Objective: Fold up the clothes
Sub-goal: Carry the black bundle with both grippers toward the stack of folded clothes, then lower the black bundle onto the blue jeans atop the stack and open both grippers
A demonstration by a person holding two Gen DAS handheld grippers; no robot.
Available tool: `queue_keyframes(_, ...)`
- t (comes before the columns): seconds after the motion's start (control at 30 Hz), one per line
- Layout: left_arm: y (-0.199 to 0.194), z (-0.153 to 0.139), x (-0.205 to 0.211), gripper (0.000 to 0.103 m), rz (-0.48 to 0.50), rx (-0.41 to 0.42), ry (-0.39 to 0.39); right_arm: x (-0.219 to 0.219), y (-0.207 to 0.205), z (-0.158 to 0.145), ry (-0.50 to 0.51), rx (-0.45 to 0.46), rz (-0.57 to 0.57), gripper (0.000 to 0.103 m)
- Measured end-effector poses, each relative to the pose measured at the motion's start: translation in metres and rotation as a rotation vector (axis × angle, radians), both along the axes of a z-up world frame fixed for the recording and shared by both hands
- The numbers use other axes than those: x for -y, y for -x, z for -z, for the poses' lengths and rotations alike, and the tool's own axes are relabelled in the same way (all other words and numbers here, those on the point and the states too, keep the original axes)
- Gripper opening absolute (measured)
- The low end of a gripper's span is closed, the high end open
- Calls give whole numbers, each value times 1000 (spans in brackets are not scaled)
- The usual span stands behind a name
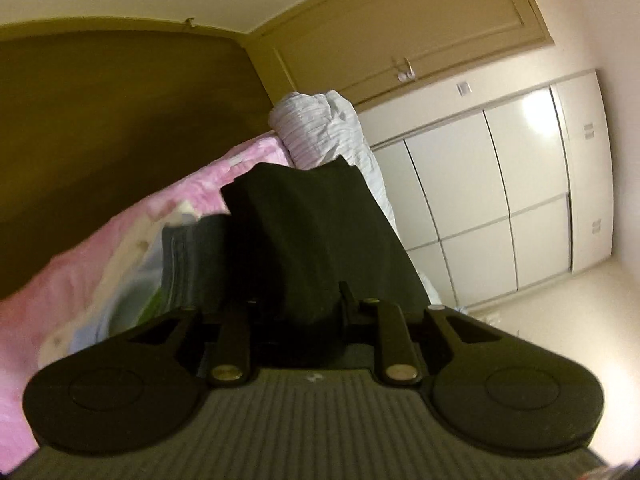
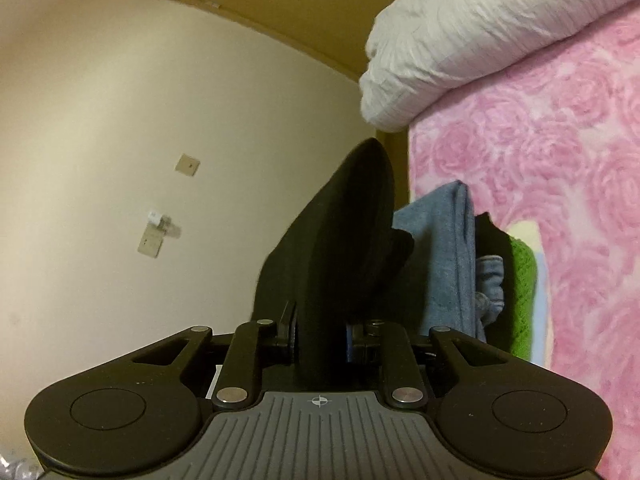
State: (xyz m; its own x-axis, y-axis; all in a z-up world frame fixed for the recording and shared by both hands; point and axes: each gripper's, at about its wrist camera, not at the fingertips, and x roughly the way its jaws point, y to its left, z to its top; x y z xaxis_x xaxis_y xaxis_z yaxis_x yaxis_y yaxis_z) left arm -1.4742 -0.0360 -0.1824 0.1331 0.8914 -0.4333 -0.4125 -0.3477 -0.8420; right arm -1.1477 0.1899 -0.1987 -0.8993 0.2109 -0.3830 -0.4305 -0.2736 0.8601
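A black garment (image 1: 312,232) fills the middle of the left wrist view and runs down between the fingers of my left gripper (image 1: 298,316), which is shut on it. The fingertips are hidden by the cloth. In the right wrist view the same black garment (image 2: 344,248) stands up as a folded edge from my right gripper (image 2: 320,332), whose jaws are closed on the fabric. Both grippers hold it over a bed covered by a pink floral blanket (image 2: 560,200).
Folded blue jeans (image 2: 444,256) and a green knit piece (image 2: 522,300) lie on the blanket beside the garment. A grey striped folded item (image 1: 192,264) lies to its left. White quilted bedding (image 2: 480,32) is piled at the far end. White wardrobe doors (image 1: 480,200) stand beyond.
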Motion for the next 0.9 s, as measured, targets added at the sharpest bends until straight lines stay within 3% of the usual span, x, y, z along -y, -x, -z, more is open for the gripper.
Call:
queue_keyframes(0.13,1,2,-12,20,41,-12,22,10,-7,19,55,19,67,21)
queue_keyframes(0.27,-3,-8,-5,22,4,15,52,6,-4,-5,8,102,52,24)
queue_keyframes(0.4,-10,-32,33,23,-67,-52,107,11,-18,-36,-86,223,88,25)
queue_keyframes(0.53,-24,-62,65,22,-112,-161,168,42,-41,-75,-242,414,156,25)
queue_keyframes(0.63,-44,-92,69,22,-73,-291,173,82,-42,-92,-344,478,61,25)
queue_keyframes(0.73,-68,-109,48,22,10,-442,160,128,-27,-106,-492,506,-95,24)
queue_keyframes(0.8,-78,-103,30,22,35,-501,165,144,-8,-99,-569,540,-156,24)
queue_keyframes(0.87,-84,-83,11,22,65,-532,230,155,9,-87,-637,580,-195,24)
queue_keyframes(0.9,-87,-70,4,16,79,-554,293,154,19,-73,-640,633,-217,24)
